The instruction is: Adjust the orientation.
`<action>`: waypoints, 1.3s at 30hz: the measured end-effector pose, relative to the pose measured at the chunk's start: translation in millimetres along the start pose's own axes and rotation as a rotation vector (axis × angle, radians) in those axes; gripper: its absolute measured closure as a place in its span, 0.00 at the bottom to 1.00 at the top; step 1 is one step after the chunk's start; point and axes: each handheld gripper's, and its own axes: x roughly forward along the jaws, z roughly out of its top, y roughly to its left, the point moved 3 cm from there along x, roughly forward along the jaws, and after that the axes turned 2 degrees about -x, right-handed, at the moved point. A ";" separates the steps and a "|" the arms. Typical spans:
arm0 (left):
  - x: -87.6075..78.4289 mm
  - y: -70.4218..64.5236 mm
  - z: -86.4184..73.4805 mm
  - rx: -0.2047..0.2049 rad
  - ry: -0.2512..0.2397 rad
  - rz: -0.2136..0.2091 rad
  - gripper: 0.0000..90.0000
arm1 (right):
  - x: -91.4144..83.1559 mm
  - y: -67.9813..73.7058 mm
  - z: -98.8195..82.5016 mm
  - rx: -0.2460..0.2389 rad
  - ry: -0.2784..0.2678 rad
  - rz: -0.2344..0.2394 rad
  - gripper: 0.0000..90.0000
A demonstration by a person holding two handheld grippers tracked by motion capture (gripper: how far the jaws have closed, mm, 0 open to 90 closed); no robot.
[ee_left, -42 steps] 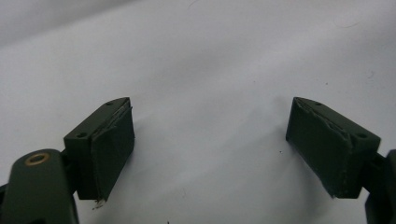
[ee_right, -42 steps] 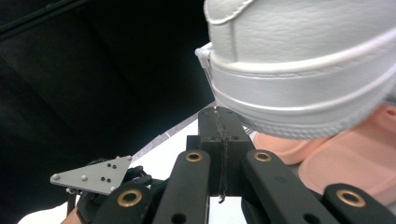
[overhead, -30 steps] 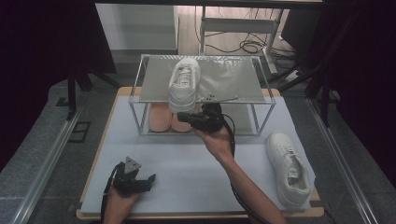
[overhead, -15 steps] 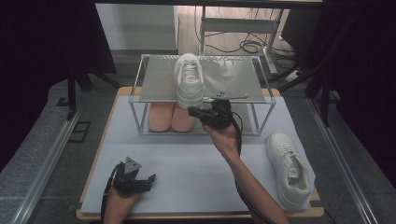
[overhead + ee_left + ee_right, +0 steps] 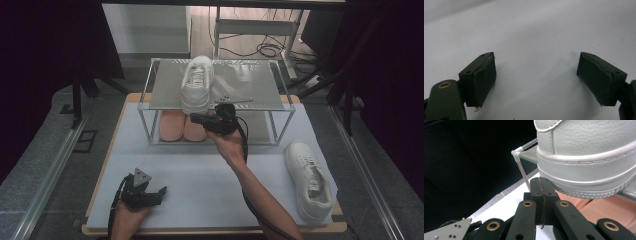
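On top of the two-tier rack (image 5: 260, 90), a metal-framed stand with a grey upper shelf, a white leather sneaker (image 5: 197, 83) sits with its heel toward the person and overhanging the front edge. Just below and in front of that heel is the right gripper (image 5: 196, 119), held level in the person's right hand; in the right gripper view its black jaws are pressed flat together with nothing between them, their tips right under the sneaker's (image 5: 586, 157) sole, though contact cannot be made out. Beneath the shelf, on the rack's lower level, lie two salmon-pink insoles (image 5: 181, 127) side by side. A second white sneaker (image 5: 309, 177) rests on the pale table mat (image 5: 200, 175) well apart to the right, near the front corner. At the near left of the mat, the left gripper (image 5: 159, 192) rests low in the person's left hand; its jaws stand wide apart and empty over bare mat, as the left gripper view shows.
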 end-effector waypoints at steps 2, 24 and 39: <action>-0.2 0.2 -0.1 0.005 0.003 0.000 0.18 | -0.6 -0.3 -0.7 -0.008 0.001 0.001 1.00; -0.4 -0.1 -0.1 0.007 0.002 0.000 0.18 | 2.5 -5.7 1.9 -0.004 -0.004 -0.039 1.00; -0.8 -0.2 -0.3 0.014 0.005 -0.002 0.19 | -1.5 -2.4 -3.2 -0.057 0.029 -0.072 0.95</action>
